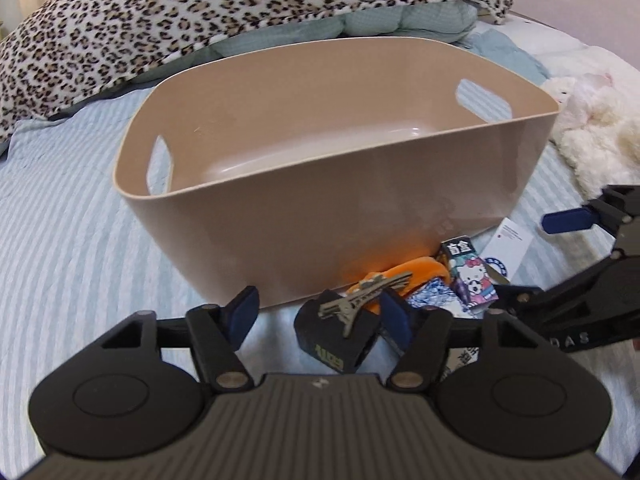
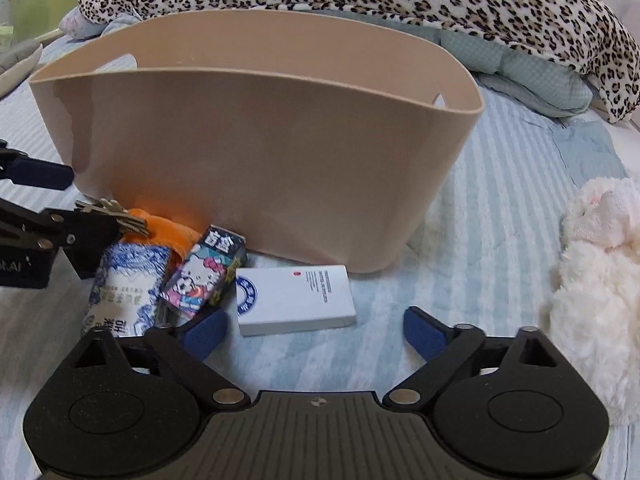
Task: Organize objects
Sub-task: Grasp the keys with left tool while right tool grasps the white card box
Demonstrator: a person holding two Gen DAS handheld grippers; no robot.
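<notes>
A beige plastic basket [image 1: 360, 208] with handle holes stands on the striped bed and looks empty inside. Before it lies a small pile: a black block [image 1: 332, 336] with a bunch of keys [image 1: 360, 300] on it, an orange plush [image 1: 420, 272], a Hello Kitty box [image 2: 204, 276], a blue-and-white packet [image 2: 124, 284] and a white box [image 2: 294, 300]. My left gripper [image 1: 320, 316] is open, its jaws around the black block and keys. My right gripper [image 2: 316, 330] is open and empty, just before the white box.
A leopard-print blanket [image 1: 200, 12] and a pale green quilt [image 2: 520, 64] lie behind the basket. A white plush toy [image 2: 600, 264] lies to the right. Striped bedding [image 1: 68, 216] spreads left of the basket.
</notes>
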